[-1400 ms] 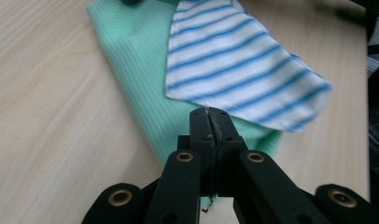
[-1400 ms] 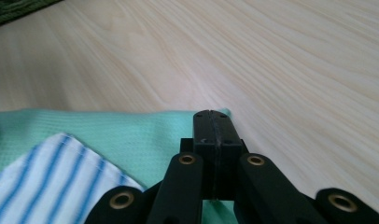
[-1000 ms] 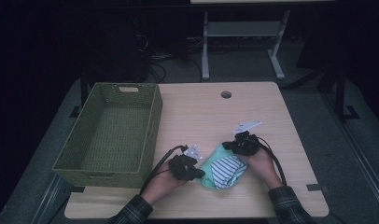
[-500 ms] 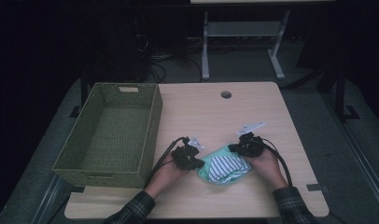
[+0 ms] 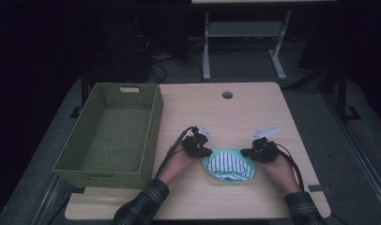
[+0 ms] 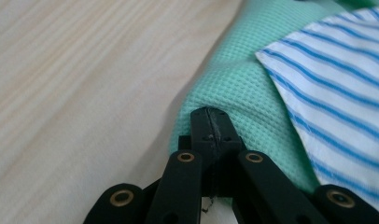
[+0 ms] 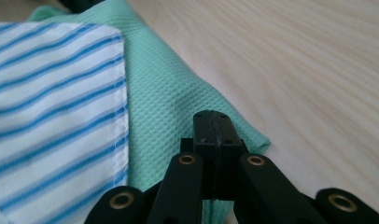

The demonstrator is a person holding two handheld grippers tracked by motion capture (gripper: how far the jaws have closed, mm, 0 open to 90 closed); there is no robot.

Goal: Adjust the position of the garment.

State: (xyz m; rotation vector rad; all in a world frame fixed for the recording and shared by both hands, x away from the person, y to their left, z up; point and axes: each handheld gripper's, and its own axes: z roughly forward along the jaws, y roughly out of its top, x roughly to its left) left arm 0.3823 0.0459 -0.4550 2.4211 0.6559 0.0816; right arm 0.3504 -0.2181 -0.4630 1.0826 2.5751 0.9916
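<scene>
Mint-green waffle-weave cloth (image 5: 216, 164) with its blue-striped white panel (image 5: 230, 164) lies on the pale wooden table (image 5: 235, 117), pinched by my clamped left gripper (image 6: 210, 122) and right gripper (image 7: 213, 124), so I'd move both evenly.

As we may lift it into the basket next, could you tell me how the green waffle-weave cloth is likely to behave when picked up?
The green cloth will probably sag between the left gripper and right gripper, since it already lies bunched. It looks light. The striped cloth on top may slide off.
</scene>
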